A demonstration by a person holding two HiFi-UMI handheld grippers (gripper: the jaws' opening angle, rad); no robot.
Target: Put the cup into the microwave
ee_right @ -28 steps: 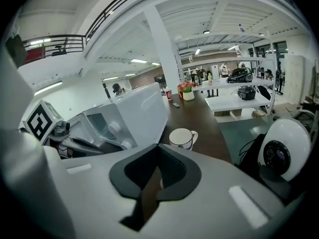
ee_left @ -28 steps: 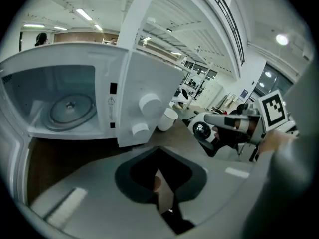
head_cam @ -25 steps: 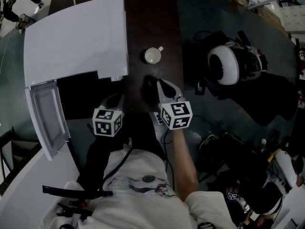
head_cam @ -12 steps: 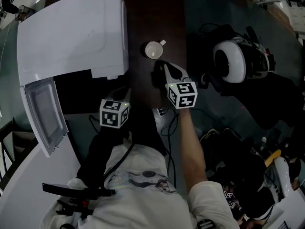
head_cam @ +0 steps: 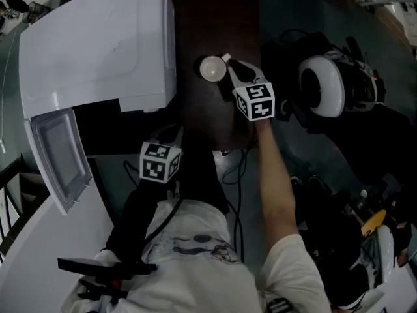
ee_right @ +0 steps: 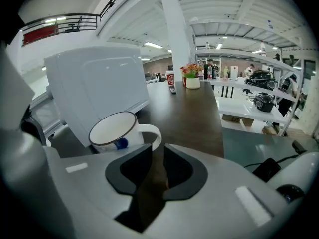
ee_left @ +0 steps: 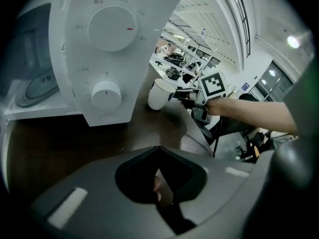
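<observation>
A white enamel cup [head_cam: 210, 68] with a dark rim stands upright on the dark brown table, just right of the white microwave [head_cam: 98, 44]. The microwave's door [head_cam: 58, 158] hangs open at the lower left. My right gripper [head_cam: 229, 67] is at the cup's right side. In the right gripper view the cup [ee_right: 115, 131] and its handle sit just beyond the jaws [ee_right: 153, 151], which are opening with nothing between them. My left gripper [head_cam: 171, 134] hovers in front of the microwave's control panel [ee_left: 114, 44], its jaws [ee_left: 158, 151] together and empty. From the left gripper view the cup [ee_left: 160, 93] is also visible.
A white helmet-like headset [head_cam: 322, 87] lies on dark bags to the right of the table. Cables [head_cam: 228, 155] trail over the table's near edge. A potted plant [ee_right: 192, 78] stands at the table's far end. The microwave's cavity [ee_left: 35, 83] is open.
My right gripper has travelled up the picture from mid-table to the cup's handle side. The left gripper has shifted a little toward the microwave.
</observation>
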